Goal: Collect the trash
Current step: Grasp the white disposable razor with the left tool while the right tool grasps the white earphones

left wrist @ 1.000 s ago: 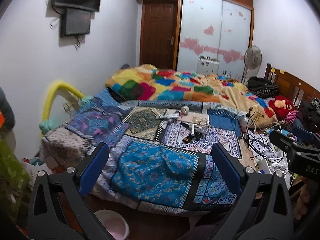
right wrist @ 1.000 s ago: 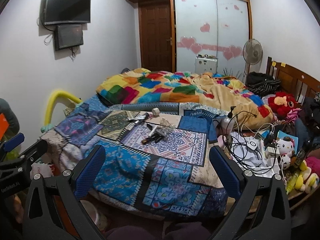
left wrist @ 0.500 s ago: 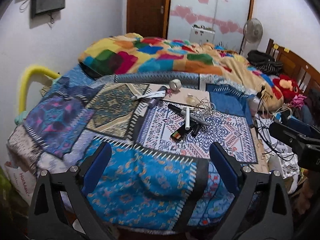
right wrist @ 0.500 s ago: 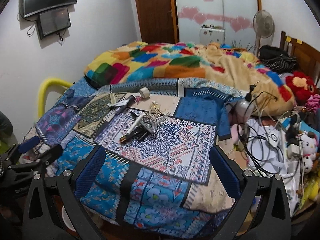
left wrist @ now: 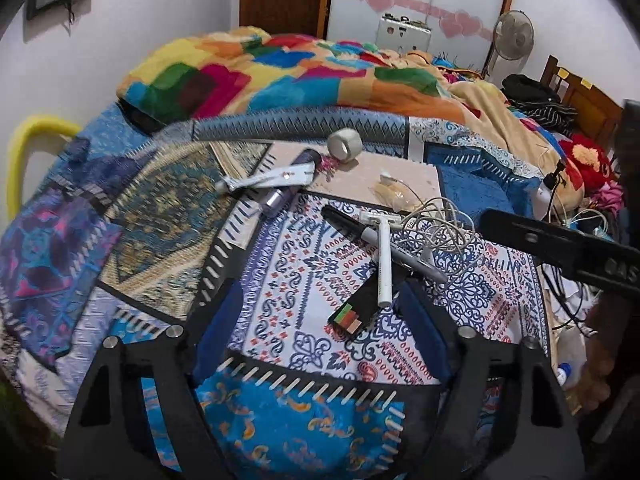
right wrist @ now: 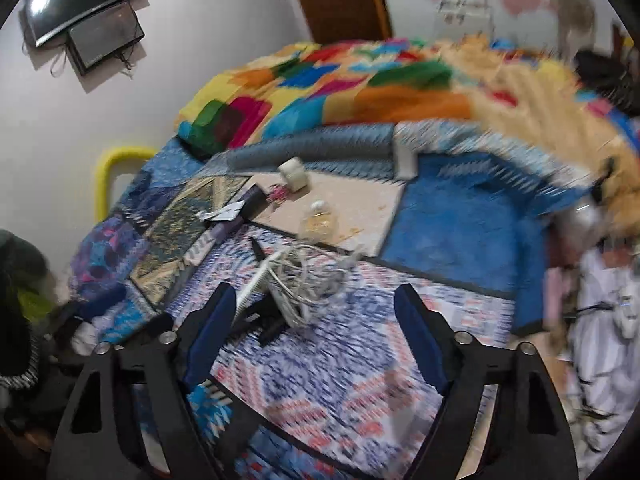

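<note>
Left wrist view: left gripper jaws apart, empty, aimed at razor mid-frame for pickup; right gripper jaws apart over cable tangle.

**Colours and patterns across the bed**

The bedspread is a patchwork of blues: white panels with navy scrolls and red dots, a bright blue patch with orange curls, a teal-and-gold diamond, purple-pink florals. Behind it lies a blanket in blocks of yellow, green, magenta, blue and orange. On the spread rest a white razor, a black-and-grey marker, a black box with green, red and tan end stripes, a cream tape roll and an off-white cable tangle. The left gripper and right gripper are black with dark blue pads. The wardrobe is white with pink hearts.
</note>
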{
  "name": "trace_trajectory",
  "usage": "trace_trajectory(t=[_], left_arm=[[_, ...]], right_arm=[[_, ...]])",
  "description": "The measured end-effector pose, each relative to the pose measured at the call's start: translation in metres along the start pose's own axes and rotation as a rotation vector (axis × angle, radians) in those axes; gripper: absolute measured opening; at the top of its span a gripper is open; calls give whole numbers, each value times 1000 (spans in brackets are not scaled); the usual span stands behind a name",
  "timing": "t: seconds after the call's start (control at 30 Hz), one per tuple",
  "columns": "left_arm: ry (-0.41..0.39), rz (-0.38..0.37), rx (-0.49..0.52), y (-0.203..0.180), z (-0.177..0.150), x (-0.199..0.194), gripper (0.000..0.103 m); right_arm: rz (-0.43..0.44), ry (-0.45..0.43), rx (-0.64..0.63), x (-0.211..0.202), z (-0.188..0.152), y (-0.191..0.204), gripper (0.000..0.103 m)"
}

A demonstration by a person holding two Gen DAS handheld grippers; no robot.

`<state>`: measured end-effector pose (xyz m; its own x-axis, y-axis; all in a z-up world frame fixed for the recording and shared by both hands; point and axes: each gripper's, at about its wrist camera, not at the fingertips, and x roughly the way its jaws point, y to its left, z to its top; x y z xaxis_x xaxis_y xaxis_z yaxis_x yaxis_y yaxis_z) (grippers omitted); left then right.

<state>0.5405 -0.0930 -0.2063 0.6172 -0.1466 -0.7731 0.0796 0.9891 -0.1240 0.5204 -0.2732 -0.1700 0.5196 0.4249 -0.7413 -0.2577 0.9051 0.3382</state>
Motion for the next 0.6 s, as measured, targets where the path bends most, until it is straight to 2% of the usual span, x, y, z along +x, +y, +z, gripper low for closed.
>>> trace_trajectory(t=[0.03,0.1,0.23,0.3,0.33,0.37,0.5,0.6], left_arm=[[8,-11,-3,1,0,4,73],[35,-36,3,0,2,13,65],[90,-106,12,-6,5,33,42],[108,-147,14,-11,7,39,34],[116,-169,26,-16,8,42,32],[117,-176,39,-21,9,44,31],[121,-138,91,-37,11,57,28],[136,-132,67,-37,15,68,19]], right_arm=[[32,24,19,10,3,-3,75],[72,64,31,25,6,-6,62],[92,126,29,52,6,-8,50],[103,140,39,59,4,-11,26],[112,147,43,61,2,-14,21],[129,147,47,61,1,-16,11],[120,111,23,51,-2,-17,9],[113,95,16,43,-3,-18,8]])
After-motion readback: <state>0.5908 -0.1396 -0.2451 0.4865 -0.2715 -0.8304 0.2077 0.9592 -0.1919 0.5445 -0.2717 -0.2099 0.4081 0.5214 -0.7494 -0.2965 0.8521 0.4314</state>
